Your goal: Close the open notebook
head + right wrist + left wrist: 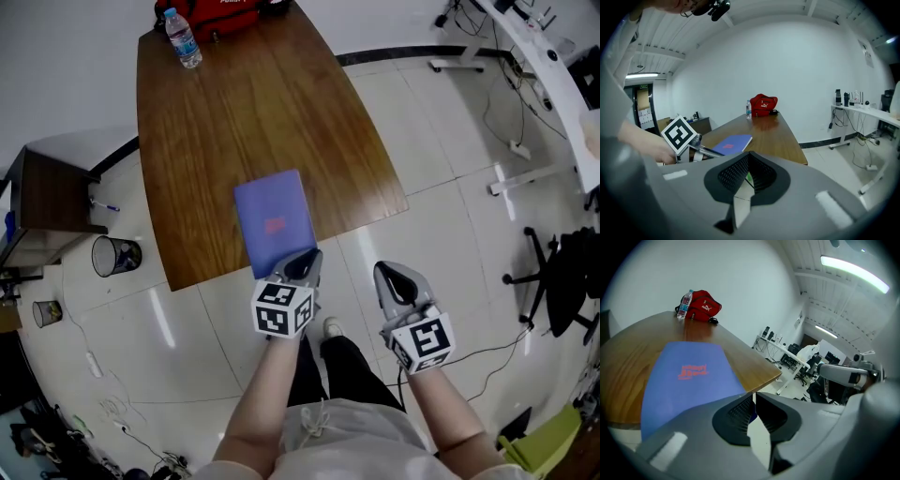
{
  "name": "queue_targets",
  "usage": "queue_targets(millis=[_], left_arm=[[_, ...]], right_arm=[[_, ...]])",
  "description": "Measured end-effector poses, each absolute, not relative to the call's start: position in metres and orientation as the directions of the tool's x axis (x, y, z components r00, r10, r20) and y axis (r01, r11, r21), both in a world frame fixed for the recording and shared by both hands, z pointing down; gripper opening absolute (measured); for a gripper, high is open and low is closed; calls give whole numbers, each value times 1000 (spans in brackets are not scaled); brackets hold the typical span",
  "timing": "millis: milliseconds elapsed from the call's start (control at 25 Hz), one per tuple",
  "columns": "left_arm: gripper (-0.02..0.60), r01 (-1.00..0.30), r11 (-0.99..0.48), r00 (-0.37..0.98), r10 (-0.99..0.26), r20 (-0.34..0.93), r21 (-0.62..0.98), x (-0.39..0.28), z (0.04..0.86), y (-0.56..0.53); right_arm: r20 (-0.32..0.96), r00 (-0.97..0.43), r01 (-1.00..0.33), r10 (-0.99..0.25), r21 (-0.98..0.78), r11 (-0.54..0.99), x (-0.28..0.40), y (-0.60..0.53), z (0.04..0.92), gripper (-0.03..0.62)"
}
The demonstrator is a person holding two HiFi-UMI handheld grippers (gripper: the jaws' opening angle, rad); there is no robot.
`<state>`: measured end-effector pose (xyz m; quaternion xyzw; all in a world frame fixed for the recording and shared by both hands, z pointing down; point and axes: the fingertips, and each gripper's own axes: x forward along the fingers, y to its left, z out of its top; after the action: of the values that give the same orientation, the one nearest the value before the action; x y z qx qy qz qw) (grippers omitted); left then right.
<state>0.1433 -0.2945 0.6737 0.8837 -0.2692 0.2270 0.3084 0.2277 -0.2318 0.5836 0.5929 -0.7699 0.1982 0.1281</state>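
Note:
A blue notebook [274, 220] with red print on its cover lies shut and flat on the wooden table [234, 103], near the table's front edge. The left gripper view shows the notebook [689, 376] just ahead of the jaws. My left gripper [302, 259] hovers at the notebook's near right corner with its jaws shut and nothing between them [753, 397]. My right gripper [390, 272] hangs over the floor, off the table to the right, also shut and empty [747, 161]. From the right gripper view the notebook [731, 143] lies past the left gripper's marker cube [678, 133].
A water bottle [184, 39] and a red bag [216, 11] stand at the table's far end. A dark side cabinet [52, 202] and a wire wastebasket [115, 254] are left of the table. White desks [553, 66], cables and an office chair [562, 277] are at the right.

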Motion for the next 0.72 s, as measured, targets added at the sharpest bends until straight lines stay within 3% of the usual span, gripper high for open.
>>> queue_targets(millis=[160, 320, 560, 680, 720], left_arm=[[34, -612, -676, 749, -329, 575, 410, 147, 679, -291], [95, -592, -693, 778, -359, 515, 411, 149, 647, -293], [95, -608, -769, 753, -481, 448, 196, 120, 565, -283], [8, -646, -763, 719, -605, 342, 7, 100, 504, -284], [6, -655, -754, 711, -636, 302, -48, 95, 485, -283]], right_arm=[[456, -249, -967, -854, -170, 191, 229, -221, 601, 6], [432, -249, -967, -867, -167, 195, 232, -221, 595, 6], [358, -267, -964, -895, -120, 239, 232, -220, 551, 6], [313, -278, -961, -908, -91, 263, 230, -219, 525, 6], [298, -282, -959, -912, -82, 270, 230, -218, 517, 7]])
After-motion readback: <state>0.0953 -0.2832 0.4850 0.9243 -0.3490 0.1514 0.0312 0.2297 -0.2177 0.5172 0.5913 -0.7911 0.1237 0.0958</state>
